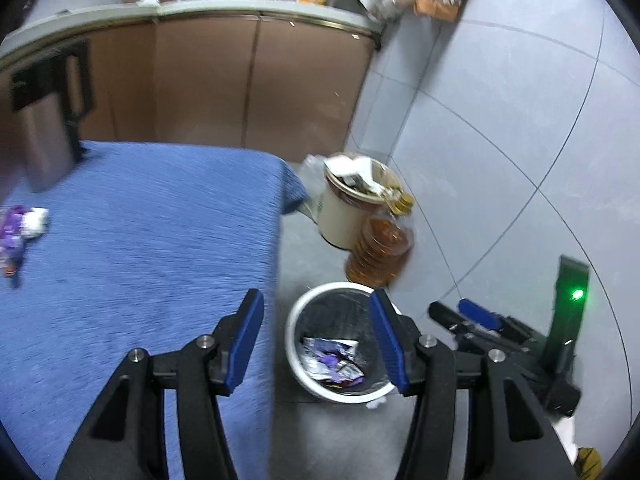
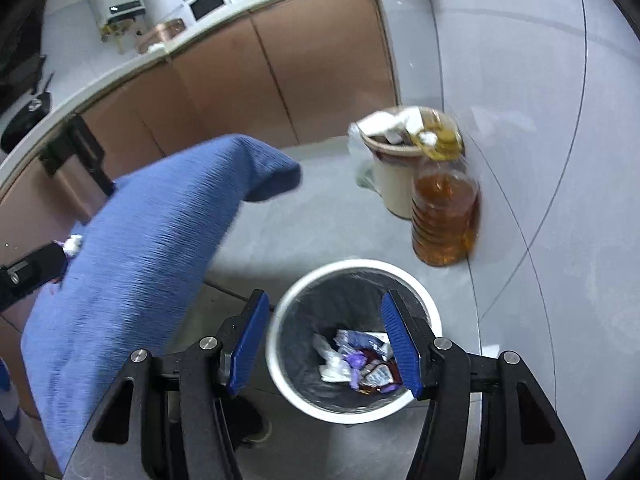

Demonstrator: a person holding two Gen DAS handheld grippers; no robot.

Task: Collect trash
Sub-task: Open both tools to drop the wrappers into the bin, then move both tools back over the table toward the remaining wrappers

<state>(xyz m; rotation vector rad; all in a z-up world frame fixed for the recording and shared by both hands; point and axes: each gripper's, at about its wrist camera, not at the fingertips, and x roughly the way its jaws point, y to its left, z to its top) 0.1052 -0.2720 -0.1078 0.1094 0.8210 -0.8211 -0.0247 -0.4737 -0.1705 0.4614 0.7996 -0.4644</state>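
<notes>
A white trash bin [image 1: 298, 364] with a black liner stands on the floor beside the blue-covered table [image 1: 140, 240]; it holds several wrappers [image 1: 332, 362]. It also shows in the right wrist view [image 2: 280, 376], with its wrappers [image 2: 360, 360]. My left gripper [image 1: 316, 344] is open and empty, over the table's edge and the bin. My right gripper [image 2: 324, 344] is open and empty, above the bin; it shows in the left wrist view [image 1: 476, 316]. Purple and white wrappers [image 1: 20, 232] lie on the table at the far left; a white scrap of them shows in the right wrist view [image 2: 74, 245].
A beige bucket [image 1: 344, 216] full of rubbish and a bottle of amber oil [image 1: 380, 252] stand on the floor beyond the bin, also in the right wrist view [image 2: 444, 216]. A steel thermos [image 1: 48, 136] stands on the table's far left. Brown cabinets [image 1: 240, 80] run behind.
</notes>
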